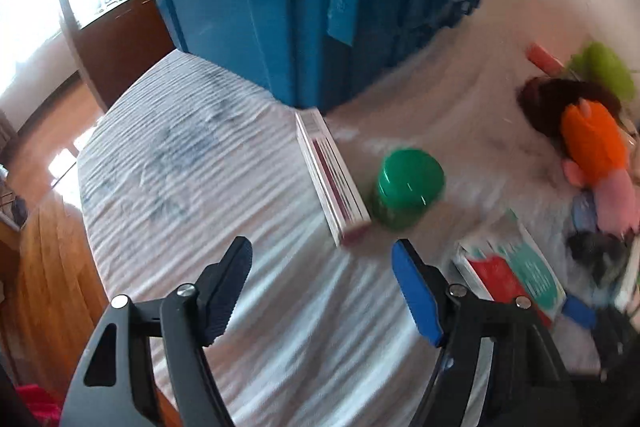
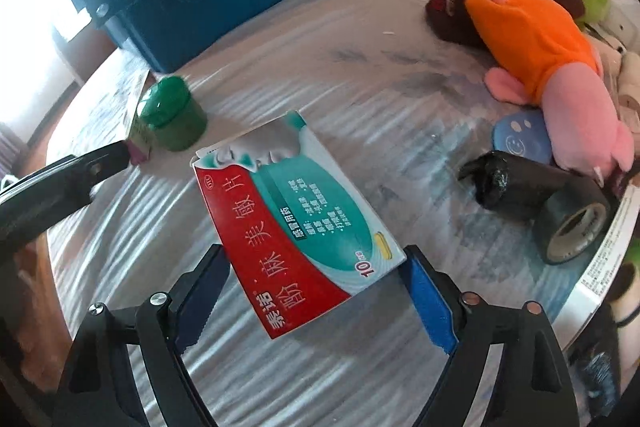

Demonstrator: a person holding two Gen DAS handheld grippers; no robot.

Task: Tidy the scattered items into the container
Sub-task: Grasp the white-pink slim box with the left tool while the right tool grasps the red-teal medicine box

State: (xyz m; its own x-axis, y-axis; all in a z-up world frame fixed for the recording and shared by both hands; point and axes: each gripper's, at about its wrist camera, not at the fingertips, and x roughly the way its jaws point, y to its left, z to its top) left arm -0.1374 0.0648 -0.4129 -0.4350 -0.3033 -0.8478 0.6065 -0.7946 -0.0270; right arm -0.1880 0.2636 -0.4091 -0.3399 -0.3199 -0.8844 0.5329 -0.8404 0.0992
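Right gripper [image 2: 316, 291] jaws wide, clamping medicine box [image 2: 296, 227]. Left gripper [image 1: 322, 287] jaws apart, empty; green jar [image 1: 408, 193] ahead.

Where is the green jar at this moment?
The green jar stands on the striped cloth, just right of the long white box and in front of the blue container; in the right wrist view it appears at left.

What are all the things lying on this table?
crate: one, blue, far side
cloth: one, striped white, covers table
long box: one, white-maroon, by crate corner
jar: one, green, beside long box
medicine box: one, red-teal, in right gripper
plush toys: several, orange-pink, brown, green, piled right
smiley disc: one, blue, beside plush toys
bag roll: one, black, near disc
tape roll: one, dark, right edge
left gripper: one, black-blue, open, empty
right gripper: one, black-blue, gripping medicine box
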